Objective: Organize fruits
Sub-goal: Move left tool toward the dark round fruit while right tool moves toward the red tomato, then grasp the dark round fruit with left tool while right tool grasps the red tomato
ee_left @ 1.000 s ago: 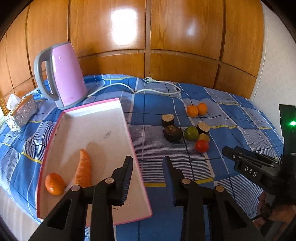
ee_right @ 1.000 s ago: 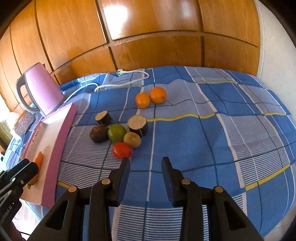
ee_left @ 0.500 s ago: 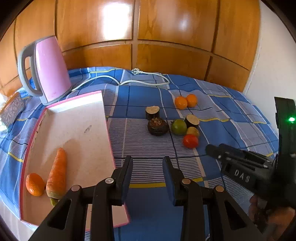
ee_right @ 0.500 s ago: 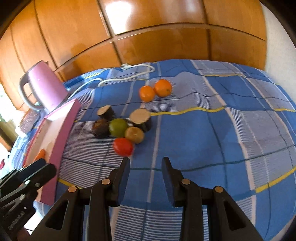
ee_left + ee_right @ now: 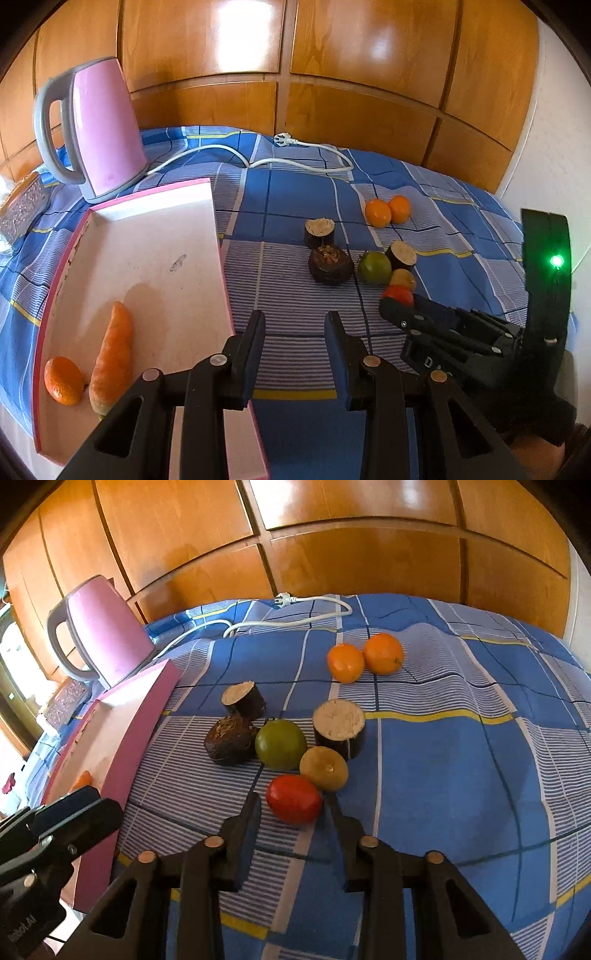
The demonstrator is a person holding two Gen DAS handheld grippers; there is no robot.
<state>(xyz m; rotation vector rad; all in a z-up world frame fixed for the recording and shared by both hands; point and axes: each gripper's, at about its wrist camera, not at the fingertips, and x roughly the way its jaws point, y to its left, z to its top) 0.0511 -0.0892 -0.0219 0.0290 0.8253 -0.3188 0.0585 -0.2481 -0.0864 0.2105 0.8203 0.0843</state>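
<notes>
A red tomato (image 5: 293, 803) lies on the blue checked cloth at the near end of a fruit cluster. My right gripper (image 5: 293, 801) has a fingertip on either side of it. Its jaws are closing and the pads do not visibly press on it. Behind the tomato are a brownish-yellow fruit (image 5: 324, 768), a green lime (image 5: 280, 744), a dark round fruit (image 5: 231, 744), two cut dark stubs (image 5: 338, 725) and two oranges (image 5: 345, 662). The pink-rimmed tray (image 5: 147, 240) holds a carrot (image 5: 110, 354) and a small orange (image 5: 62, 380). My left gripper (image 5: 295, 332) hangs over the tray's right edge, its jaws apart with nothing between them.
A pink kettle (image 5: 99, 129) stands behind the tray, and its white cord (image 5: 295, 162) trails across the cloth at the back. A patterned tissue box (image 5: 22, 206) sits at the far left. Wooden panels close off the back and a white wall the right.
My right gripper has moved forward and down until the tomato sits between its fingertips, and its jaws have narrowed. My left gripper has drifted a little forward beside the tray.
</notes>
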